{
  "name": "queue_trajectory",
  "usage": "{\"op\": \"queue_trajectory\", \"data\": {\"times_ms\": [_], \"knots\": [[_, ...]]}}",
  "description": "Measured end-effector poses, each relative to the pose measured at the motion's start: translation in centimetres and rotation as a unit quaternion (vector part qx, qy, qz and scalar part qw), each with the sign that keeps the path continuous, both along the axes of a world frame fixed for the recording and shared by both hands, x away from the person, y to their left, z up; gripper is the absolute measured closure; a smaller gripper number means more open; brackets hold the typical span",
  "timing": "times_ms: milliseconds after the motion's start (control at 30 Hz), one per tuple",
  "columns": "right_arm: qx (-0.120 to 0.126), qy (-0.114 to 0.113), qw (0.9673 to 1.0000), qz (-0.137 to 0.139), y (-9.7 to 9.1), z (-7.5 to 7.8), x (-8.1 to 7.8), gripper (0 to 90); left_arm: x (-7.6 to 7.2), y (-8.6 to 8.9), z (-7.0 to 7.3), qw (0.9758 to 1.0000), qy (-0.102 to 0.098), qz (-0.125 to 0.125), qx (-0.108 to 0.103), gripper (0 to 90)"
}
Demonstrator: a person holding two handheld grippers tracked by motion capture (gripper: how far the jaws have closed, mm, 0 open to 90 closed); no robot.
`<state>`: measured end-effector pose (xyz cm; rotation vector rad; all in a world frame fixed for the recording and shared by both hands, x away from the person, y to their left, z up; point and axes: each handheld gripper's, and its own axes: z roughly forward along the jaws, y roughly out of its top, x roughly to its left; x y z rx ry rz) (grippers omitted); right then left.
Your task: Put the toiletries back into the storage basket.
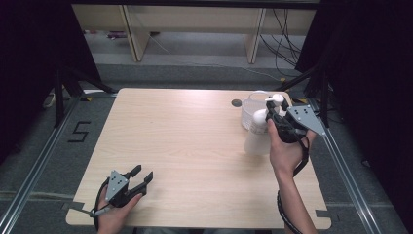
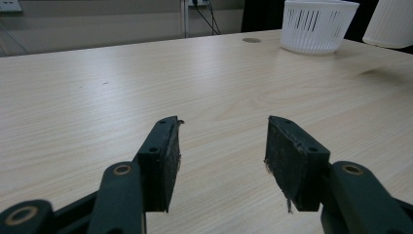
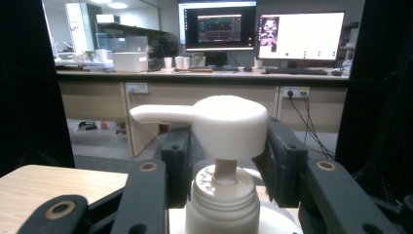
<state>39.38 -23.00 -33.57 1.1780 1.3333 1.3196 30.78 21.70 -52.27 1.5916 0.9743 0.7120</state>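
Observation:
A white pump bottle [image 1: 256, 134] is at the right side of the table, its base seeming to hang just above the wood. My right gripper [image 1: 273, 116] is shut on its neck below the pump head. In the right gripper view the pump head [image 3: 229, 124] sits between the jaws of my right gripper [image 3: 226, 141], spout pointing left. My left gripper [image 1: 142, 173] rests open near the front left edge with nothing in it. In its own view my left gripper [image 2: 221, 141] spreads its jaws over bare wood, and the bottle [image 2: 392, 22] shows at the far right.
A white slotted basket [image 1: 253, 105] stands just behind the bottle at the back right, seen also as the basket [image 2: 316, 24] in the left gripper view. A dark round grommet [image 1: 236, 103] lies left of it. The wooden table [image 1: 195, 136] has black frames and rails at its sides.

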Motion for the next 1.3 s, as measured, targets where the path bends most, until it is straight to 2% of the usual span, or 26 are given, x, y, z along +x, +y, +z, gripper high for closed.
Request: {"op": "queue_trajectory", "data": {"times_ms": [133, 233, 467, 500, 533, 567, 667, 700, 733, 933, 1067, 1200, 1300], "knots": [[-0.003, -0.005, 1.0000, -0.005, -0.4, 0.2, 0.1, 60.2, 0.0, 0.0, 0.0, 1.0000, 0.000, 0.000, 0.000, 46.1], [0.003, -0.004, 0.9999, -0.009, -0.6, 0.3, 0.1, 60.2, 0.0, 0.0, 0.0, 1.0000, 0.000, 0.000, 0.001, 46.0], [-0.006, -0.011, 0.9996, -0.024, -1.2, 0.7, 0.3, 60.2, 0.0, 0.0, 0.0, 1.0000, 0.000, -0.001, 0.000, 46.0], [-0.009, -0.011, 0.9995, -0.027, -1.3, 0.8, 0.3, 60.2, 0.1, 0.0, -0.1, 1.0000, -0.006, -0.004, -0.004, 46.0], [0.001, -0.009, 0.9995, -0.029, -1.3, 0.8, 0.3, 60.2, 0.0, 0.0, 0.0, 1.0000, -0.001, -0.001, 0.000, 46.1], [-0.006, -0.012, 0.9995, -0.029, -1.4, 0.9, 0.5, 60.2, 0.1, 0.0, 0.0, 1.0000, -0.003, -0.003, -0.002, 46.0], [-0.001, -0.010, 0.9995, -0.031, -1.4, 1.0, 0.6, 60.2, 0.0, 0.0, 0.0, 1.0000, 0.000, -0.001, 0.001, 46.1], [-0.007, -0.013, 0.9994, -0.031, -1.5, 1.1, 0.7, 60.2, 0.0, 0.0, 0.0, 1.0000, 0.000, -0.001, 0.001, 46.0], [-0.001, -0.011, 0.9995, -0.030, -1.4, 1.1, 0.7, 60.2, 0.0, 0.0, 0.0, 1.0000, 0.000, -0.001, 0.001, 46.1], [-0.007, -0.016, 0.9993, -0.033, -1.6, 1.5, 1.0, 60.2, 0.0, 0.0, 0.0, 1.0000, 0.000, 0.000, -0.002, 46.0], [0.003, -0.017, 0.9993, -0.032, -1.6, 1.7, 1.3, 60.2, 0.0, 0.0, 0.0, 1.0000, 0.000, 0.000, -0.001, 46.0], [-0.006, -0.017, 0.9993, -0.033, -1.7, 1.9, 1.5, 60.2, 0.0, 0.0, 0.0, 1.0000, 0.000, 0.001, -0.001, 46.0], [0.001, -0.019, 0.9993, -0.032, -1.6, 2.0, 1.7, 60.2, 0.0, 0.0, 0.0, 1.0000, 0.000, 0.001, -0.002, 46.0]]}}
